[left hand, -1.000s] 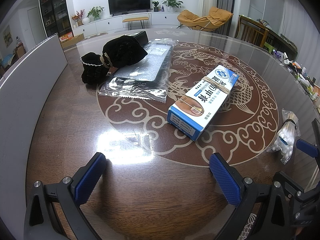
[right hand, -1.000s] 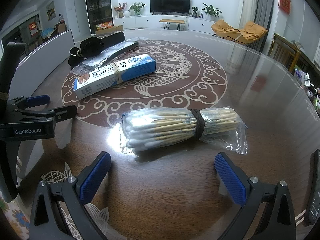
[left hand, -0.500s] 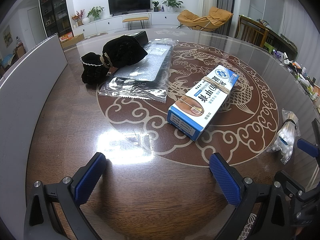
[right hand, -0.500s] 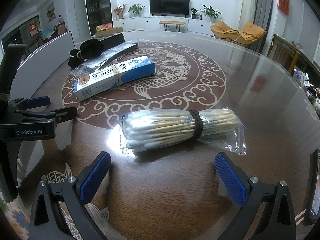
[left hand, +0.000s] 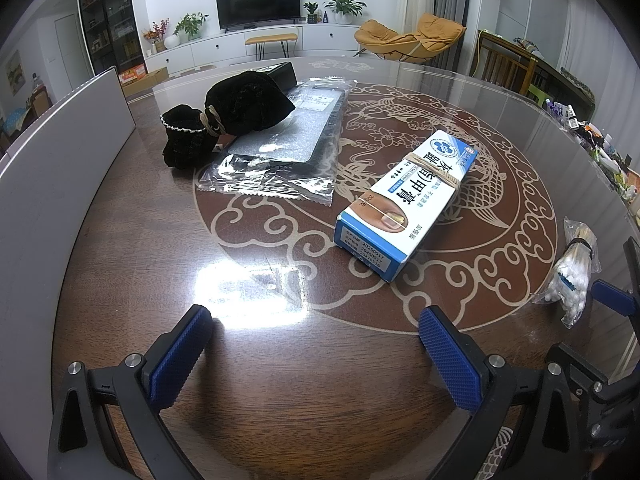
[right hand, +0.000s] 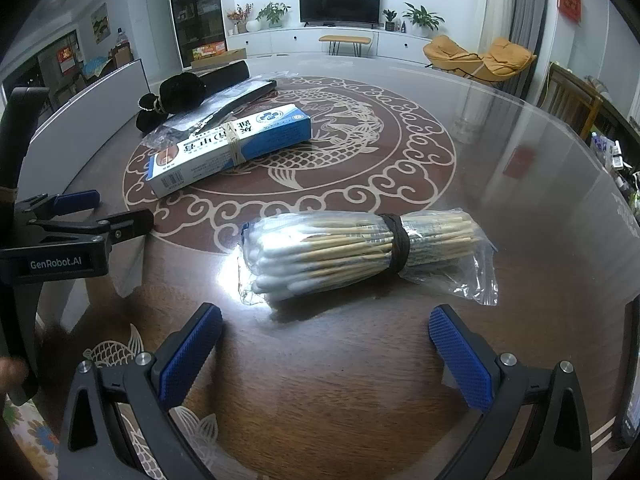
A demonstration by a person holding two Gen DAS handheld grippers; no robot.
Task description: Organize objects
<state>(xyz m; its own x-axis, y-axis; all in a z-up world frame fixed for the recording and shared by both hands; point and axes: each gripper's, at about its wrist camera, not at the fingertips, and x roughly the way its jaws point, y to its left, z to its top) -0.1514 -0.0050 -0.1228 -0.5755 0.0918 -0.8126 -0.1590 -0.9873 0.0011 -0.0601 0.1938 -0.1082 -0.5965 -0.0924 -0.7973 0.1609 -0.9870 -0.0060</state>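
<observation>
Glass-topped table [right hand: 520, 152], bagged cotton swabs [right hand: 360, 254] just ahead of right gripper [right hand: 326, 350], both grippers' jaws wide, empty

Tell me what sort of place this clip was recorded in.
Most likely a home living and dining room. A television stands on a long white cabinet with potted plants, orange lounge chairs sit by the curtains, and the work surface is a large round glass-topped dining table.

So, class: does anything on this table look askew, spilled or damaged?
Nothing is spilled or visibly damaged. The blue-and-white box lies diagonally, unaligned with the clear-wrapped flat packet, and the black drawstring pouch rests partly on that packet. The bagged cotton swabs lie apart.
</observation>
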